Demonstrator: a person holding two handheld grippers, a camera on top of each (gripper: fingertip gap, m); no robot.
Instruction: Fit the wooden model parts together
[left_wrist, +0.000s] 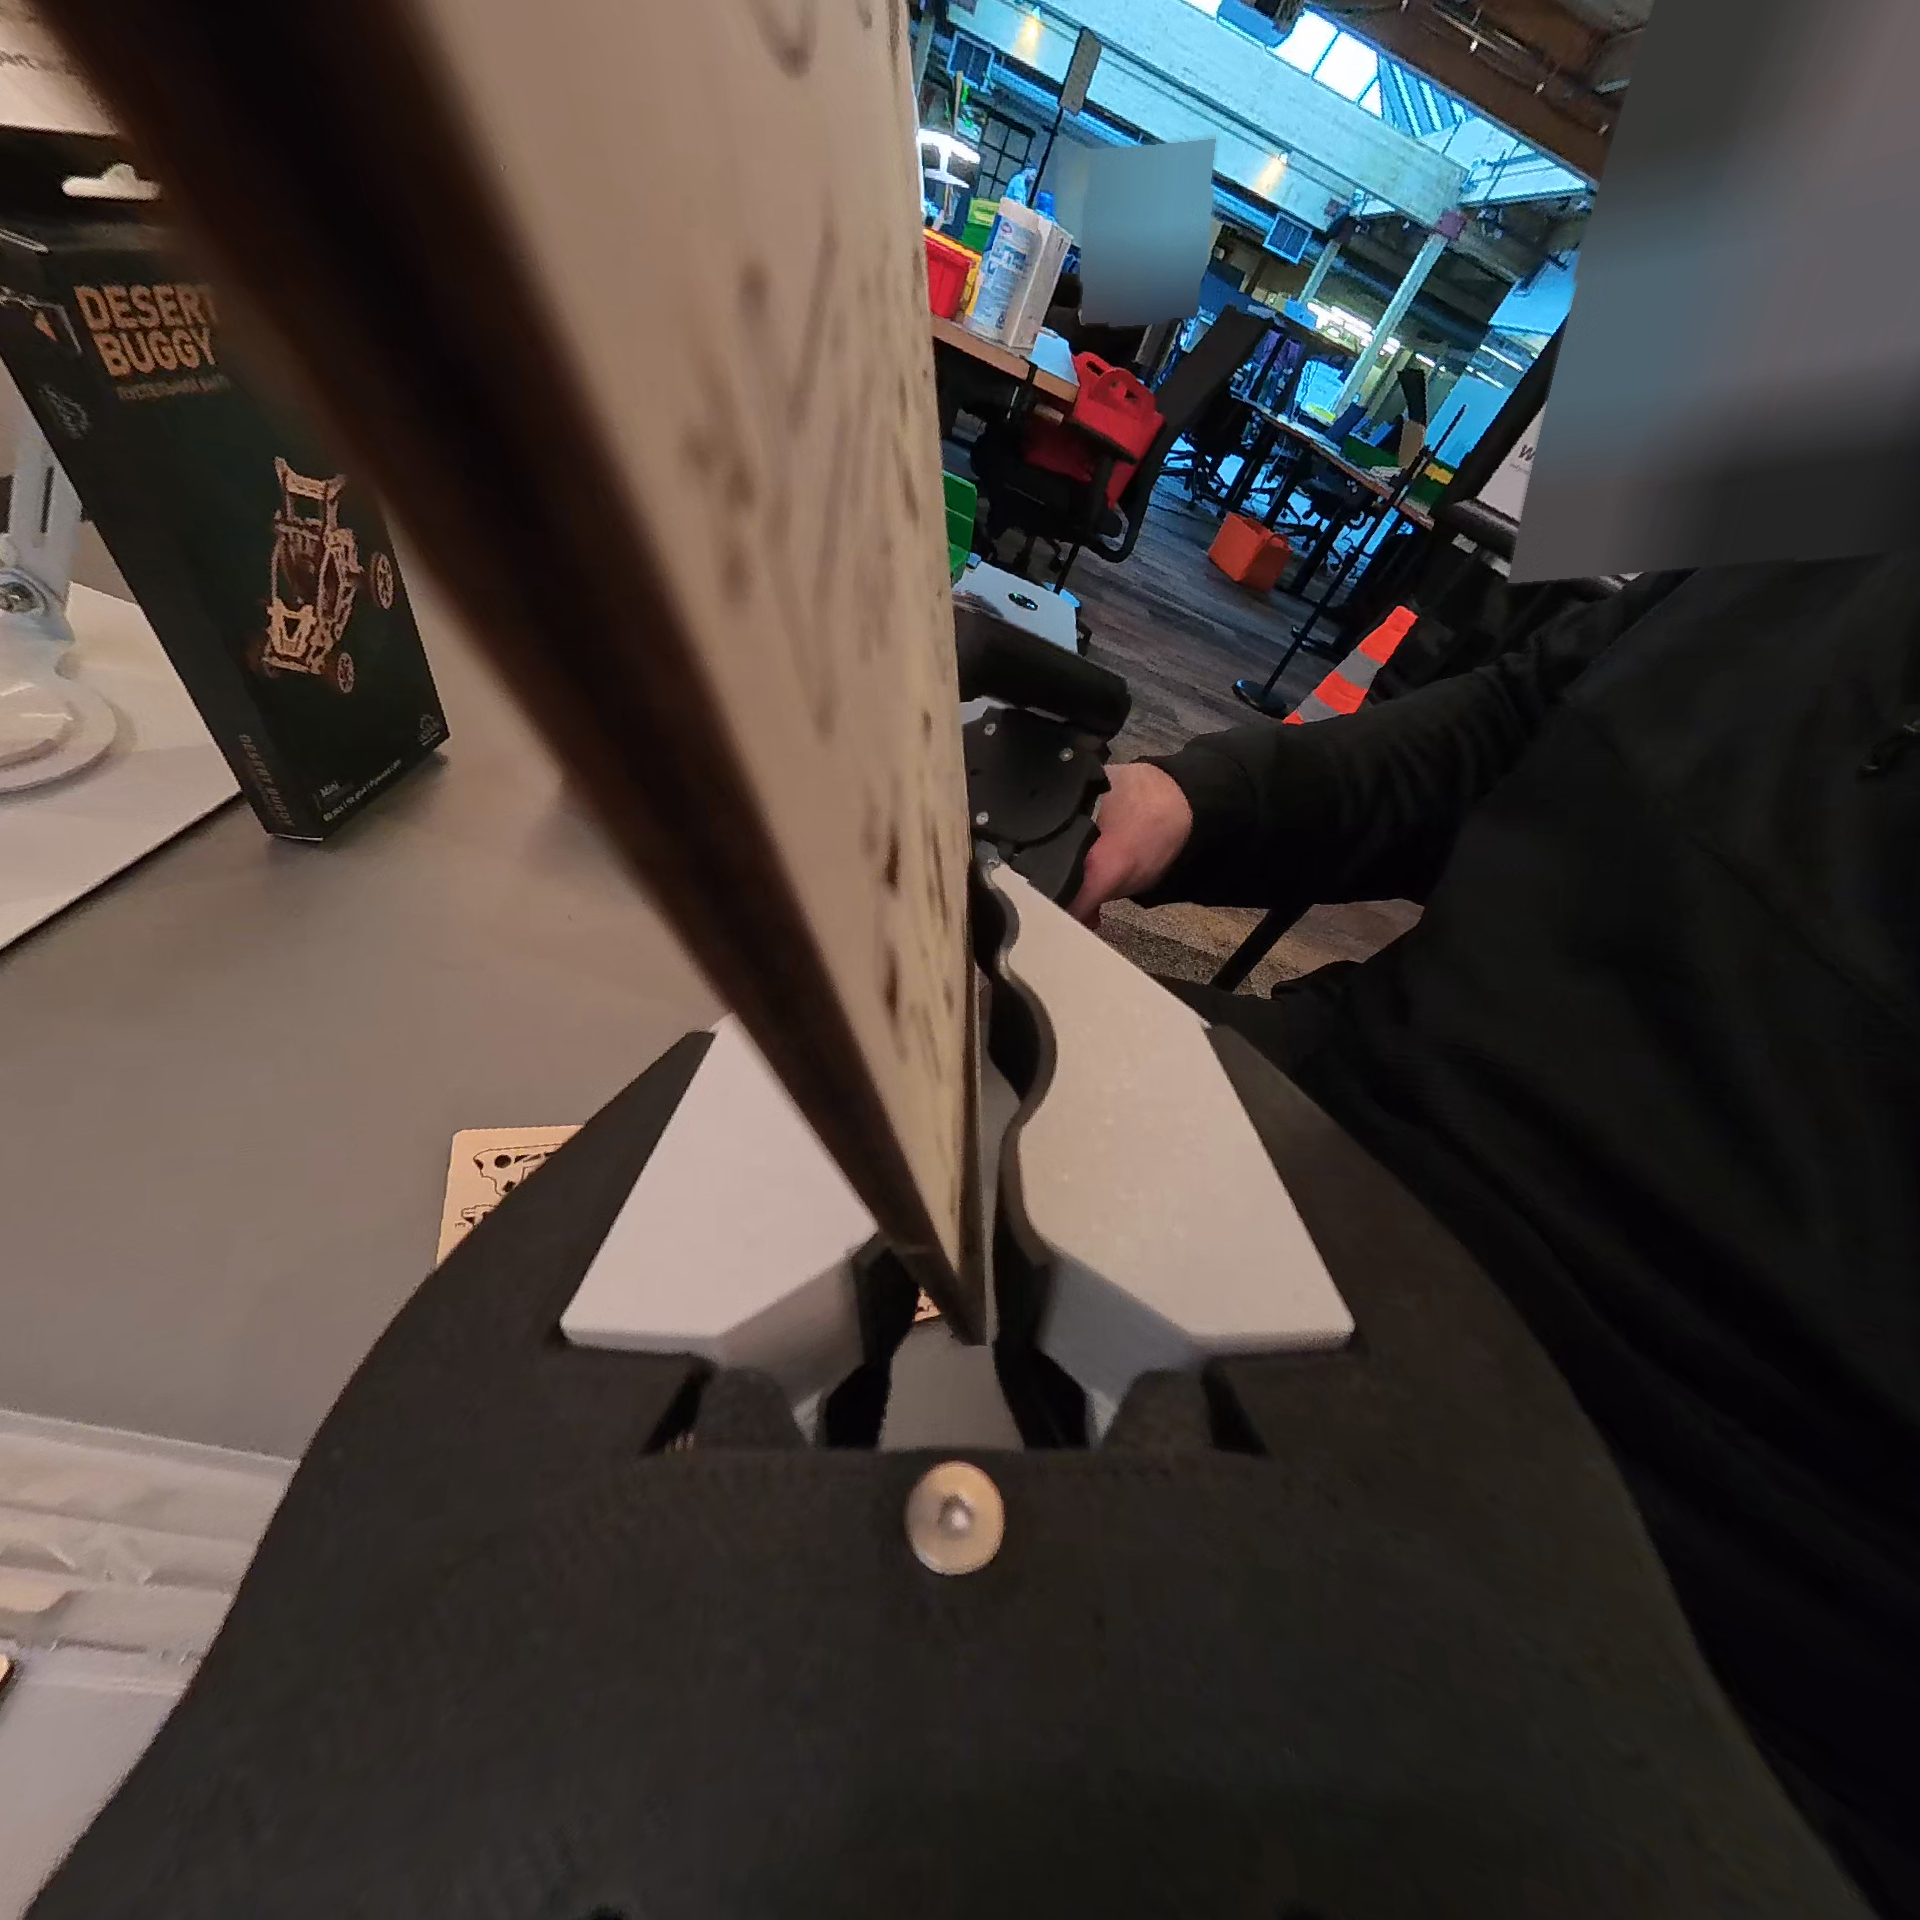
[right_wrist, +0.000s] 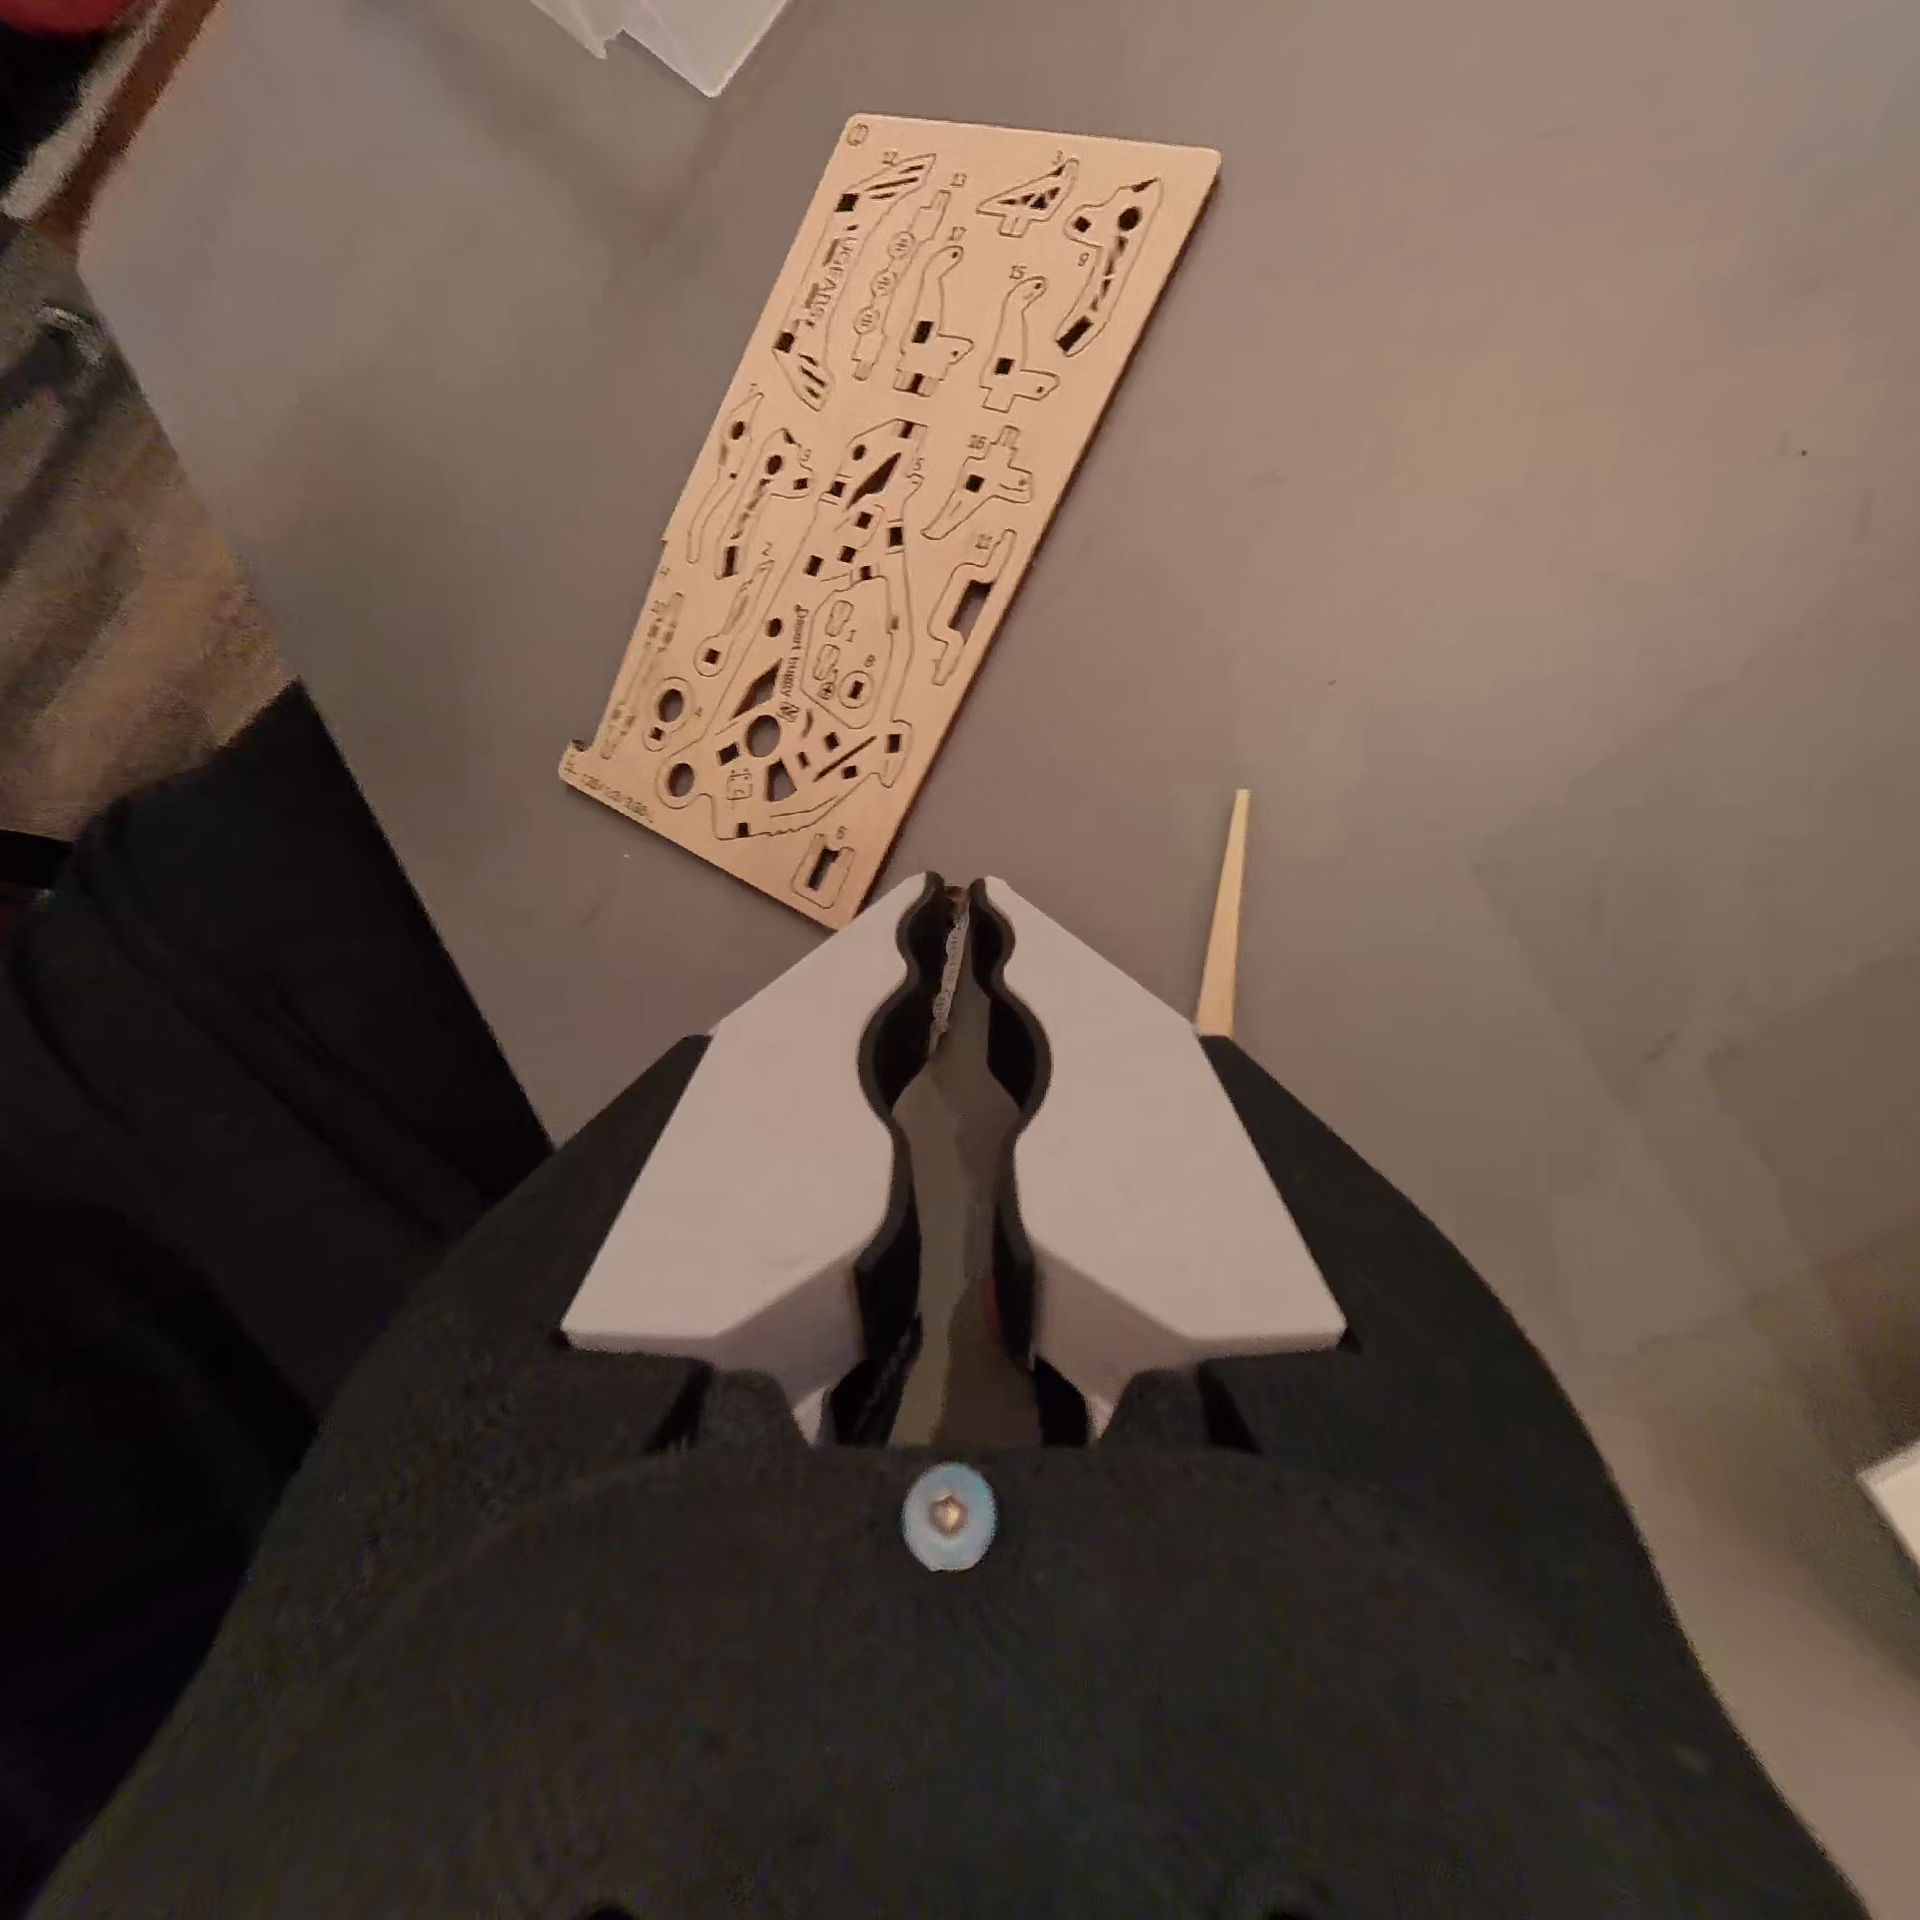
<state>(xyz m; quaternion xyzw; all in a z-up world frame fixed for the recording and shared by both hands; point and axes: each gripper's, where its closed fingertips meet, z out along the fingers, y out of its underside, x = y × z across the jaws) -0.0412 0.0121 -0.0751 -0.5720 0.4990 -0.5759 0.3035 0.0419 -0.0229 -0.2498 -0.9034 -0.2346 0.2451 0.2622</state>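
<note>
My left gripper (left_wrist: 977, 935) is shut on a pale wooden parts sheet (left_wrist: 727, 520). The sheet stands on edge between the pads and rises to the upper left, hiding the left finger's tip. My right gripper (right_wrist: 954, 894) is shut on a thin grey speckled strip (right_wrist: 951, 966), seen edge-on between the pads. It hovers over the near corner of a second wooden parts sheet (right_wrist: 914, 499), which lies flat on the grey table (right_wrist: 1455, 520). The right gripper also shows in the left wrist view (left_wrist: 1039, 790), behind the held sheet, in a person's hand (left_wrist: 1132, 831).
A dark model-kit box (left_wrist: 260, 540) stands on the table at the left. Clear plastic packaging (left_wrist: 104, 1538) lies at the near left. A thin wooden edge (right_wrist: 1224, 914) stands just right of my right gripper. A person in a black sleeve (left_wrist: 1455, 748) is at the right.
</note>
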